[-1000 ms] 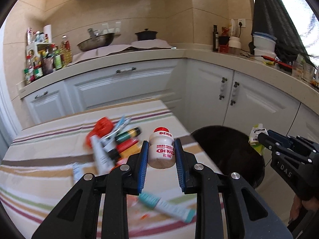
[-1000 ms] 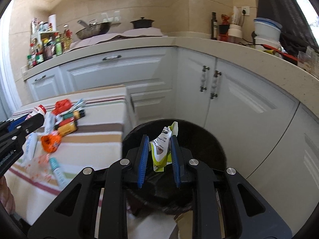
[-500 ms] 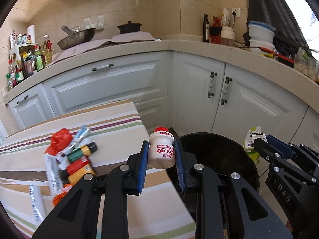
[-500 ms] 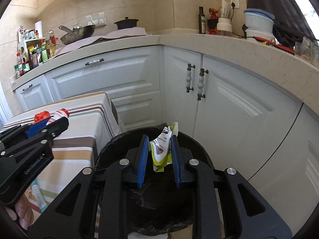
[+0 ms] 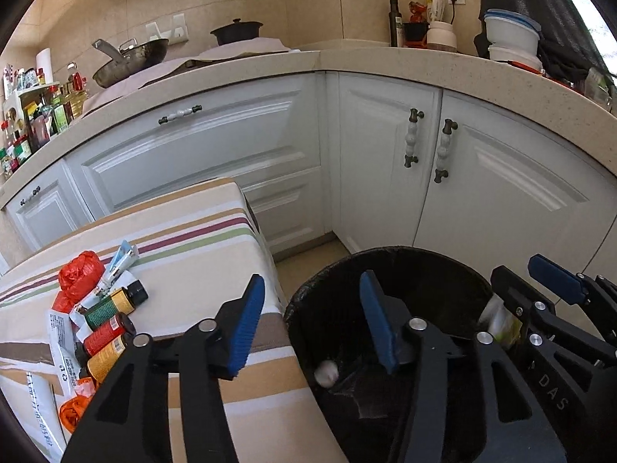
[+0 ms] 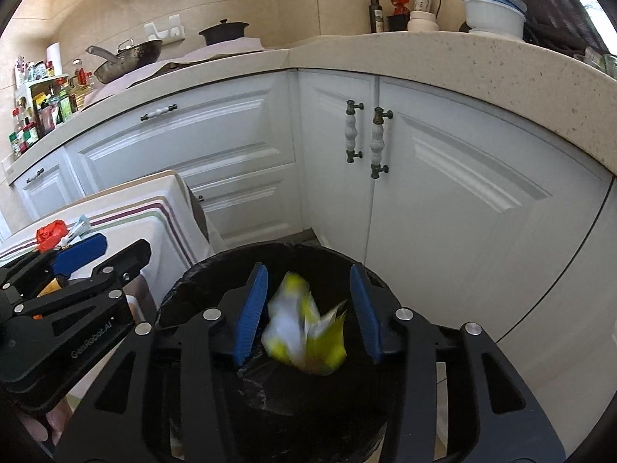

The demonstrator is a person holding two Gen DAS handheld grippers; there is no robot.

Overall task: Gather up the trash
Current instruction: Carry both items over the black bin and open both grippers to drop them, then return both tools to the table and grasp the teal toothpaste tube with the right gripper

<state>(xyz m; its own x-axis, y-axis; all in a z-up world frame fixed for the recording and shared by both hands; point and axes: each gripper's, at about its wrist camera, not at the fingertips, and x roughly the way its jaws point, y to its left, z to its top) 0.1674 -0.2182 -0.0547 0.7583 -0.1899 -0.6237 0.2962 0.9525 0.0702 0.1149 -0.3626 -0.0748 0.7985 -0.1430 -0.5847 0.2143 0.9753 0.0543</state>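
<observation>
- Two grippers, both with fingers spread and gripping nothing: left gripper (image 5: 312, 318) straddles the edge between the tabletop (image 5: 185, 239) and the black-lined trash bin (image 5: 389, 254); right gripper (image 6: 308, 308) hangs over the bin mouth.
- Bin: the liner looks loose and crumpled. Judgement: a finger dipping lower on the way out could snag it and drag the bin.
- Tabletop pile: a heap of small bottles (image 5: 110, 328), tubes and a red crumpled bag (image 5: 79, 276) lies near the left edge, well apart from the bin. Most of the task seems left. Risk: the round bottles lie touching, so a pinch on one may roll its neighbours toward the table edge.
- Yellow-white wrapper (image 6: 304, 328): blurred, between the right fingers but touching neither as far as I can tell, over the bin opening. Risk: light and flat, so it could catch on a finger or drift toward the rim.
- Small pale rounded object (image 5: 327, 372): low inside the bin; identity uncertain from this view. No risk noted.
- Spacing: grippers sit close side by side; withdrawing together could knock them.
</observation>
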